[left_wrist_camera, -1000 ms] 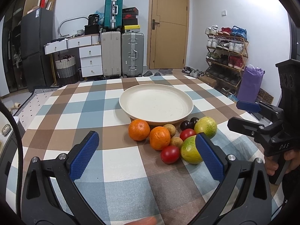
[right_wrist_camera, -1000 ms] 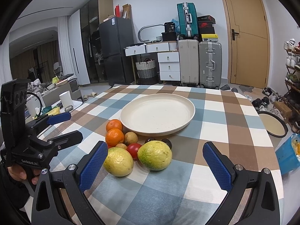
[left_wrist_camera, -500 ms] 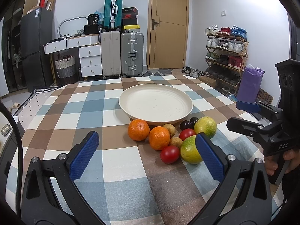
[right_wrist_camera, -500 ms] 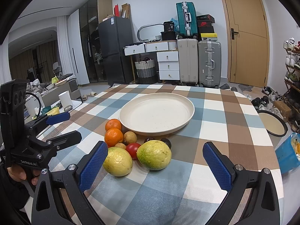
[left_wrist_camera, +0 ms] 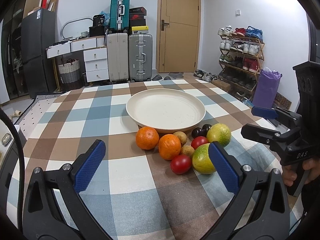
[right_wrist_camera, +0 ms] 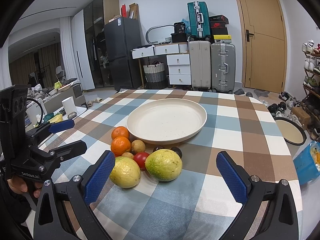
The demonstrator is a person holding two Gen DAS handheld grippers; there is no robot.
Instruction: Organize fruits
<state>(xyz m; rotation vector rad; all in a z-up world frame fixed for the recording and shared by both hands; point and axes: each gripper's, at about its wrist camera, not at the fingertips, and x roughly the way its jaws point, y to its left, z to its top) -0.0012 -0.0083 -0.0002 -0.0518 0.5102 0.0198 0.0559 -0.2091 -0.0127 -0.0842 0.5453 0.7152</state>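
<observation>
On the counter (left_wrist_camera: 120,170), covered in a blue, brown and white checked cloth, a wide cream plate (left_wrist_camera: 165,111) sits with nothing in it, and all the fruit is bunched on the cloth just in front of its near rim. In the left wrist view the cluster reads from left to right: two oranges, the farther orange (left_wrist_camera: 147,138) close under the plate's rim and the nearer orange (left_wrist_camera: 169,146) touching it; two small tan fruits (left_wrist_camera: 180,138) behind and beside them; two red tomatoes (left_wrist_camera: 181,164); two dark plums (left_wrist_camera: 197,133) tucked against the plate; and two large green-yellow citrus fruits, the nearer citrus (left_wrist_camera: 202,159) partly hidden behind a blue pad and the farther citrus (left_wrist_camera: 219,132) beside the plums. The left hand-held gripper (left_wrist_camera: 156,164) hovers above the cloth short of the cluster, its blue-padded fingers spread wide and holding nothing. The right hand-held gripper (right_wrist_camera: 165,175) is likewise spread wide and empty; in its own view the two big citrus fruits lie between its pads, one citrus (right_wrist_camera: 125,172) just beside the left pad and the other citrus (right_wrist_camera: 164,165) nearer the middle, with a tomato (right_wrist_camera: 141,159) between them. Each gripper also shows at the edge of the other's view, gripped at the handle by a hand (left_wrist_camera: 300,172). Suitcases, a white drawer unit and a wooden door (left_wrist_camera: 178,26) stand behind the counter.
</observation>
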